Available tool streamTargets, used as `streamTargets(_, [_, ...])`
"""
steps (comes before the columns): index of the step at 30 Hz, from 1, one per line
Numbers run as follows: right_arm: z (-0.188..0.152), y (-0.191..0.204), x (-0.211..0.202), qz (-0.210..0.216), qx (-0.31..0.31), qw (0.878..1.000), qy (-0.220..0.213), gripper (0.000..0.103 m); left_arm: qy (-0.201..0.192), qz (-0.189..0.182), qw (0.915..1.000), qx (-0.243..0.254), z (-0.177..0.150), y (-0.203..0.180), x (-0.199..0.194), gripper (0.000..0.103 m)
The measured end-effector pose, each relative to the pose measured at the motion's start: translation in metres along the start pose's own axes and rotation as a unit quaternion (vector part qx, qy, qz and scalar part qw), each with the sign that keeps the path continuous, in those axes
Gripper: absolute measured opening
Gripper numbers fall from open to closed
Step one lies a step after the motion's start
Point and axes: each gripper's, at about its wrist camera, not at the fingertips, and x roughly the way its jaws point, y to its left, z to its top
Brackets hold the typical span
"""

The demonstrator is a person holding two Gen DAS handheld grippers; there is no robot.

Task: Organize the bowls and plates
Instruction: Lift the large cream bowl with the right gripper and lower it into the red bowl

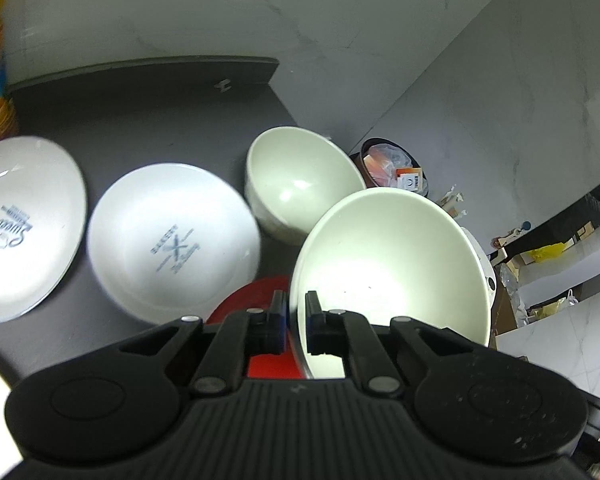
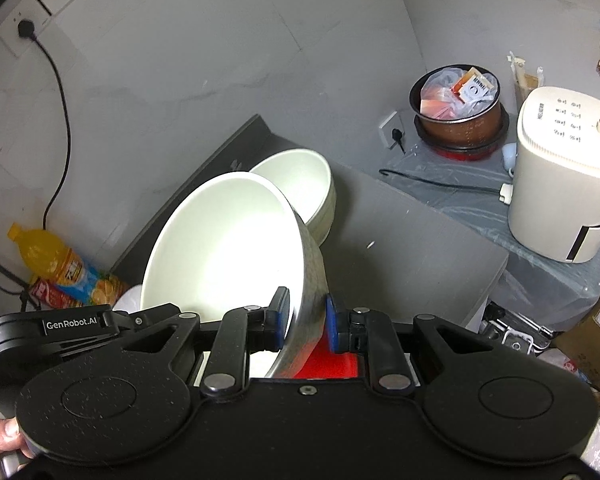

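Both grippers are shut on the rim of one large pale green bowl, which is lifted and tilted above a red plate. My left gripper pinches its left rim. My right gripper pinches its right rim; the bowl fills the centre of that view. A second pale green bowl stands on the dark table behind; it shows in the right wrist view too. Two white printed plates lie to the left.
An orange drink bottle stands at the table's left by the wall. A brown pot with bagged items and a white appliance sit on a lower counter to the right. The dark table's right edge drops off there.
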Motion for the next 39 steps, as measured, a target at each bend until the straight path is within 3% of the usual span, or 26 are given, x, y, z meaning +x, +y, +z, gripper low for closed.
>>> streamTargets(29, [-0.032,0.009,0.043,-0.016,-0.027,0.995,0.095,0.024,0.052,0.041,0.9958,-0.063,-0.03,0.045,0.025,0.007])
streamTargets(39, [-0.035,0.004,0.054,-0.025,-0.029,0.993,0.11,0.024,0.06,0.046,0.9956,-0.055,-0.032,0.042,0.031,0.008])
